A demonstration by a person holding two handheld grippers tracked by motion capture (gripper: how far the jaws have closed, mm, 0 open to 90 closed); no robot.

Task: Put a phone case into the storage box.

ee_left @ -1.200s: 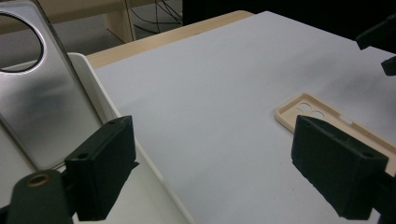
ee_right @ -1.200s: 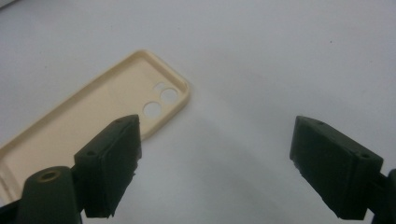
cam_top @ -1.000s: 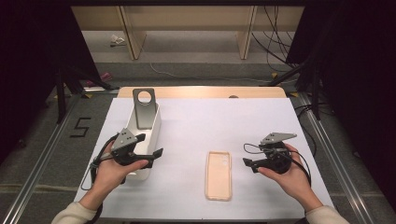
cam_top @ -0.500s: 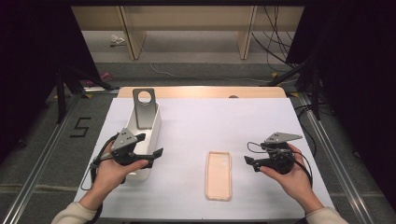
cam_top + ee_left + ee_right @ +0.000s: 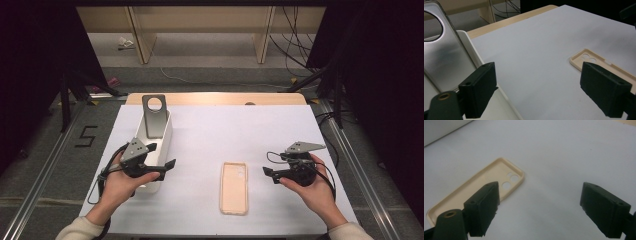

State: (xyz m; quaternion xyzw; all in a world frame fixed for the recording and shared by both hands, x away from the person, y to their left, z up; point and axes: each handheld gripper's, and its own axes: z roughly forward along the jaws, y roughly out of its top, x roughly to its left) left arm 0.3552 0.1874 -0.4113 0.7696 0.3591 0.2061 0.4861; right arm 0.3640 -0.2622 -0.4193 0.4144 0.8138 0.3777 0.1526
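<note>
A white-topped table (image 5: 260,130) with a pale wooden far edge (image 5: 215,98) occupies the centre of the frame, standing on grey carpeted floor (image 5: 30,165). Light wooden furniture legs (image 5: 139,35) and loose black cables (image 5: 295,30) appear along the top. A "5" floor marking (image 5: 86,136) lies at left; both upper corners are dark.
</note>
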